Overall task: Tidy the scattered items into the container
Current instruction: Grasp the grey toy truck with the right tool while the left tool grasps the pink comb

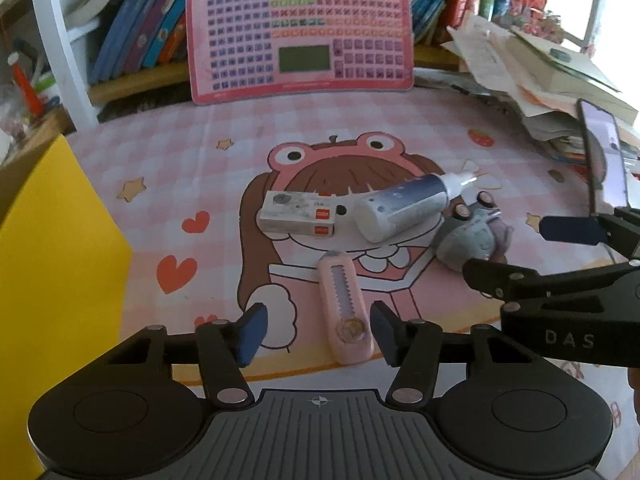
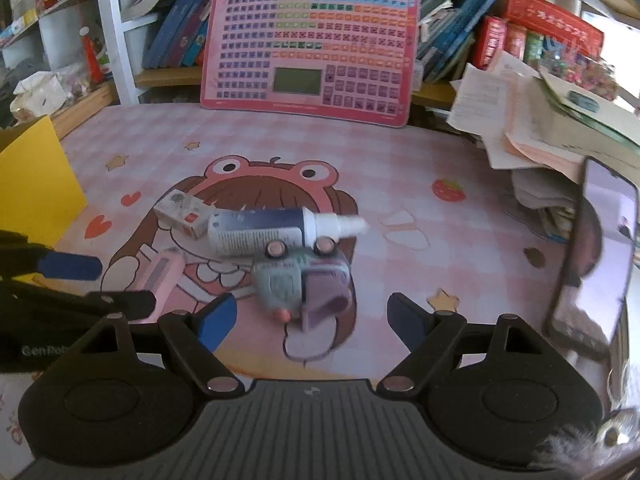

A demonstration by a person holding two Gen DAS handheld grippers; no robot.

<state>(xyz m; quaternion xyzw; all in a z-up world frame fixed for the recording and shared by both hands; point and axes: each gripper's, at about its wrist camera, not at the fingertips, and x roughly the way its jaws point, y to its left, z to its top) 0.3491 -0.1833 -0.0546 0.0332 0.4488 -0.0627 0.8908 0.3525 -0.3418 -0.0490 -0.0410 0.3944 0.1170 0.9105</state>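
Left wrist view: the yellow container (image 1: 60, 248) waits at the far left, handy for drop-offs. The left gripper (image 1: 318, 330) straddles the pink utility knife (image 1: 346, 312), fingers apart, not yet pinching — lined up for a grab. Rightward, the right gripper (image 2: 312, 322) hangs wide open before the plush toy (image 2: 300, 280), empty.

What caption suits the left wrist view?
Open left gripper straddling pink plastic utility knife on cartoon mat.
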